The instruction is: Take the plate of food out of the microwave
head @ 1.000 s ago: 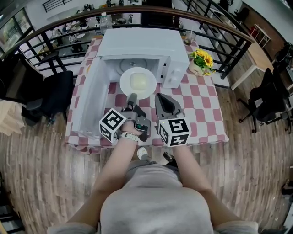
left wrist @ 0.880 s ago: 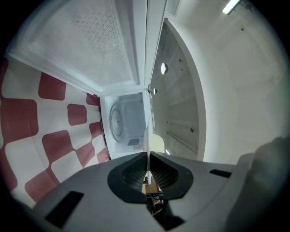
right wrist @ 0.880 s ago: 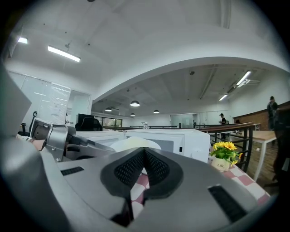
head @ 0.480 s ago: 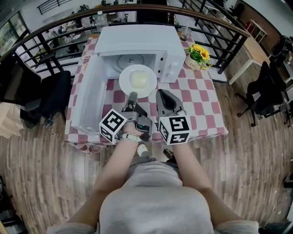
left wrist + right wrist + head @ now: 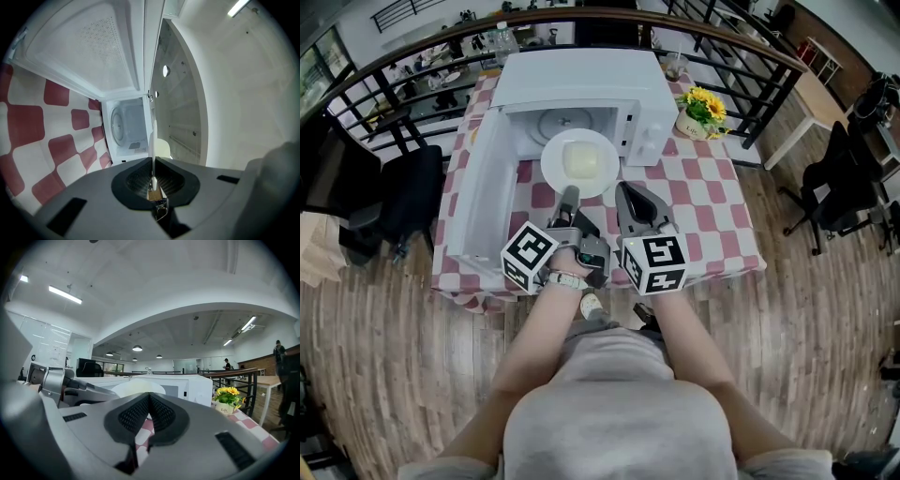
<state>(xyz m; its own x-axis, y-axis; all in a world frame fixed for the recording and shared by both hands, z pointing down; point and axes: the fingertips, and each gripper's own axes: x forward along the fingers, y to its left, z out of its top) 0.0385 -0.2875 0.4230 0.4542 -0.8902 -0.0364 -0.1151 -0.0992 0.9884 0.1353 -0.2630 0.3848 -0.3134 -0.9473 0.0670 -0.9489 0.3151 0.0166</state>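
Note:
A white plate (image 5: 579,162) with a pale yellow mound of food hangs just in front of the open white microwave (image 5: 581,84), over the checked table. My left gripper (image 5: 570,195) is shut on the plate's near rim. In the left gripper view the plate (image 5: 152,145) runs edge-on between the pads of my left gripper (image 5: 153,176), with the empty microwave cavity (image 5: 125,124) beyond. My right gripper (image 5: 628,195) sits beside it to the right, shut with nothing in it. From the right gripper view, my right gripper (image 5: 149,404) points toward the plate (image 5: 138,387).
The microwave door (image 5: 478,192) stands swung open to the left. A pot of yellow flowers (image 5: 703,112) sits at the table's far right. A railing (image 5: 750,66) runs behind the red-and-white checked table (image 5: 712,225). A dark chair (image 5: 403,187) is at the left.
The plate has come a little further out of the microwave toward me, so the turntable now shows behind it. Both grippers keep their hold and stance.

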